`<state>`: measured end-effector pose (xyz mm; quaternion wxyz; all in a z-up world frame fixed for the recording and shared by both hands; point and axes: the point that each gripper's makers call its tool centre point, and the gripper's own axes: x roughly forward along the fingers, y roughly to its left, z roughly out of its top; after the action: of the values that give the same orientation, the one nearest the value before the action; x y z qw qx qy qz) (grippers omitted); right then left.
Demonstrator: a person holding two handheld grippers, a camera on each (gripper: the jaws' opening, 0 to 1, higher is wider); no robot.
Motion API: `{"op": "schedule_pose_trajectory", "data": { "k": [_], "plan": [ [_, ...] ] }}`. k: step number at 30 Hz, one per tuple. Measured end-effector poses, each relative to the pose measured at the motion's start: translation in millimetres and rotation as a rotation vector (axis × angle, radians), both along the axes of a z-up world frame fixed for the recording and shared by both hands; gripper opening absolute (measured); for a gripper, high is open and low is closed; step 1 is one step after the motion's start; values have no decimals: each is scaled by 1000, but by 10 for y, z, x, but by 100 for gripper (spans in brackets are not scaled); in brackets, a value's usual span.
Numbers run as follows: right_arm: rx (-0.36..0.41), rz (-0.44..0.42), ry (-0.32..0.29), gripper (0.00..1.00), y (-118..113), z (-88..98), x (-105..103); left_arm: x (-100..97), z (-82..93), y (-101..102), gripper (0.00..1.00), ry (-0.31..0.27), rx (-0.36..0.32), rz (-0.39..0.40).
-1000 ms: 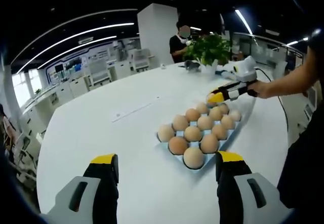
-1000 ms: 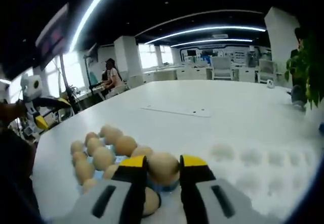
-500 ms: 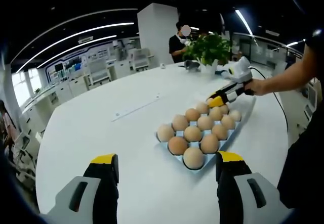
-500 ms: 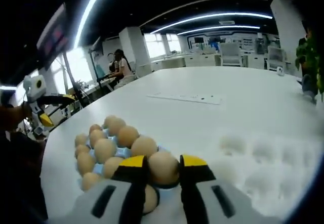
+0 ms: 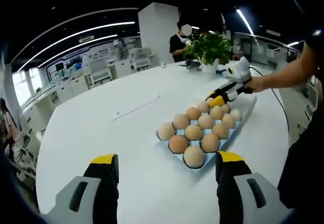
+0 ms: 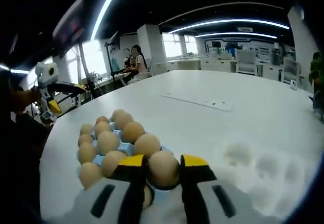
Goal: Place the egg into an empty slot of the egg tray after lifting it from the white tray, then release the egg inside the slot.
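Your right gripper (image 6: 163,169) is clamped on the egg (image 6: 163,169) at the near edge of the blue egg tray (image 6: 125,148), beside the white tray (image 6: 263,171). Your left gripper (image 5: 167,166) hangs unclenched and empty above the worktop (image 5: 101,128). Next, lower the egg into an empty slot, then ease the jaws apart.

Egg tray (image 5: 230,133) on the tabletop (image 5: 91,128), eggs filling its slots. Potted plant (image 5: 210,49) behind the tray at the far edge. Flat strip (image 5: 136,107) left of the tray. White tray (image 6: 263,171) right of the egg tray, touching.
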<state>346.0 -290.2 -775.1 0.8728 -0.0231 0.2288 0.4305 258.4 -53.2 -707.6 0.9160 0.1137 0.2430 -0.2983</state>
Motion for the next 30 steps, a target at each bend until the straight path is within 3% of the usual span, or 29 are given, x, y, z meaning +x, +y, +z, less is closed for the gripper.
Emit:
{"op": "schedule_pose_trajectory", "data": {
  "k": [4,8,13,16,18,19,21,24,30],
  "plan": [
    [-27,11,-76,30,-35,36,31,-21,1,-13,80,2,-10,-1],
    [1,13,-96,34,-91,119,-53,-38,2,-15,80,1,-17,-1],
    [67,14,-115,50,-139,286,-211,-71,-2,-51,81,0,-29,-19],
    [106,26,-112,69,-147,357,-308,-84,-9,-76,81,2,-31,-29],
    [146,28,-122,92,-118,421,-368,-88,-1,-96,81,0,-42,-32],
    [152,34,-131,99,-110,438,-404,-94,-1,-108,82,1,-47,-37],
    [137,70,-75,98,-88,387,-567,-114,3,-134,83,-5,-58,-48],
    [84,120,-82,100,-48,351,-763,-206,22,-249,93,2,-107,-92],
    [135,132,-91,99,38,499,-1000,-358,28,-394,100,15,-137,-106]
  ]
}}
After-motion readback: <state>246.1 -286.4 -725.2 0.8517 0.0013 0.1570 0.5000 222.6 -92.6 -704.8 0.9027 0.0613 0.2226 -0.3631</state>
